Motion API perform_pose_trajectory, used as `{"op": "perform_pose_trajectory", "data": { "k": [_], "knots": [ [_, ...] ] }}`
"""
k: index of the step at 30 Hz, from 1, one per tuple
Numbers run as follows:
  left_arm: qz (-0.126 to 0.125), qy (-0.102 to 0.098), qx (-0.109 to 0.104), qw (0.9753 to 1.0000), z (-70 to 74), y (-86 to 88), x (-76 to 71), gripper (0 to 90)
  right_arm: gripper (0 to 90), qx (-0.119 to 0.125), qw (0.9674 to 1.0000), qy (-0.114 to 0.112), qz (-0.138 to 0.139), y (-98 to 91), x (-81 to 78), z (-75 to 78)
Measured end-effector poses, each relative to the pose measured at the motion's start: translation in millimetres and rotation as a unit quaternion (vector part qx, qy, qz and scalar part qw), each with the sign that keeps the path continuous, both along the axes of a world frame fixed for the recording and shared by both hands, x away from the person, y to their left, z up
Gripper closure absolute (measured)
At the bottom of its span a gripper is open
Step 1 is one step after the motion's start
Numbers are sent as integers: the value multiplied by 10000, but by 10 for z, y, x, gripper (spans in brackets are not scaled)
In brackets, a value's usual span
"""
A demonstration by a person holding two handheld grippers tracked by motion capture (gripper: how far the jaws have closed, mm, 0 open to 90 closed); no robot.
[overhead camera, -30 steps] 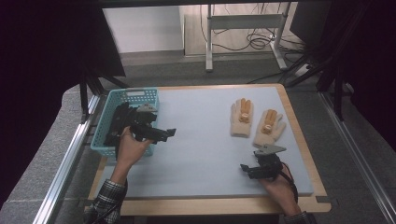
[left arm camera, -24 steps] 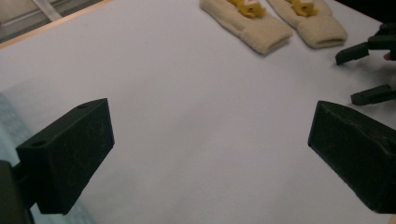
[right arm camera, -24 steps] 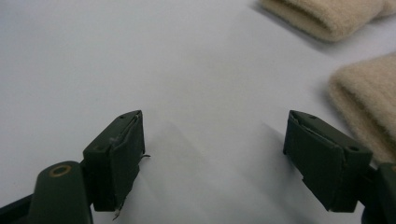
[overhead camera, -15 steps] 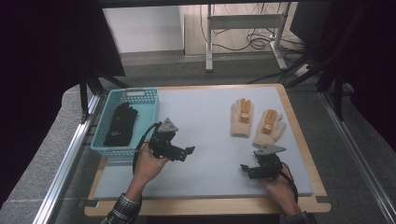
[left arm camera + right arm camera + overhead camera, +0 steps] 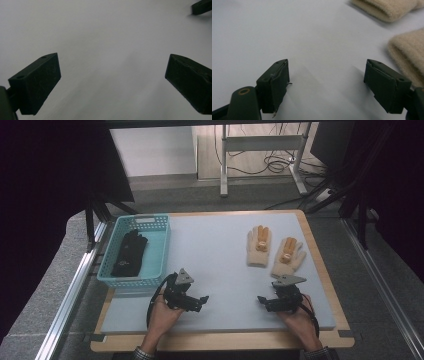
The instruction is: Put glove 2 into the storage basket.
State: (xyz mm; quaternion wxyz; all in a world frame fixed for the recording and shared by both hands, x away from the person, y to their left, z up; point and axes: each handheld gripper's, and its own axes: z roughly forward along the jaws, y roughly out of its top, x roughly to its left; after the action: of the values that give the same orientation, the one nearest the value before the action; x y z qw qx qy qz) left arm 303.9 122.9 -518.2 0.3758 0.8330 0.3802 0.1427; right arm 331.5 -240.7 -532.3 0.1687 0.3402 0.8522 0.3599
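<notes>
Two beige knitted gloves [image 5: 274, 250] with orange patches lie flat at the right centre of the high view on the grey table mat [image 5: 215, 250]. They look soft, light and limp; a cuff edge seems the best hold. Both the left gripper [image 5: 196, 300] and the right gripper [image 5: 266, 301] gape wide, holding nothing. At left centre, dark gloves [image 5: 129, 252] in the turquoise plastic basket [image 5: 159, 251] blur together; their number is unclear.

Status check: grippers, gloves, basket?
Left gripper open, empty. Right gripper open, empty. Black glove in blue basket; two beige gloves on mat.
</notes>
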Motion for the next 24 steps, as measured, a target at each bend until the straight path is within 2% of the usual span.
{"op": "perform_pose_trajectory", "data": {
  "k": [5, 8, 9, 10, 15, 19, 24],
  "knots": [
    [186, 85, 98, 9997, -199, 57, -29, 6, 201, 2, 10000, 3, 1, -1, 0, 1],
    [267, 92, 325, 9991, -279, 62, -29, 6, 201, 1, 10000, 1, 0, -1, 0, 1],
    [277, 91, 334, 9990, -296, 70, -27, 7, 202, 2, 10000, 3, 0, -1, 0, 1],
    [285, 136, 255, 9992, -300, 82, -21, 2, 202, 3, 10000, 2, -2, -1, 0, 1],
    [329, 246, 193, 9990, -308, 102, 1, 4, 206, 14, 10000, 9, -2, -4, 1, 2],
    [318, 231, 203, 9990, -312, 102, 1, 3, 218, 35, 10000, 22, -21, -8, 3, 4],
    [320, 222, 202, 9990, -313, 103, 0, 4, 279, 102, 9998, 15, -140, -24, 6, 11]
  ]
}}
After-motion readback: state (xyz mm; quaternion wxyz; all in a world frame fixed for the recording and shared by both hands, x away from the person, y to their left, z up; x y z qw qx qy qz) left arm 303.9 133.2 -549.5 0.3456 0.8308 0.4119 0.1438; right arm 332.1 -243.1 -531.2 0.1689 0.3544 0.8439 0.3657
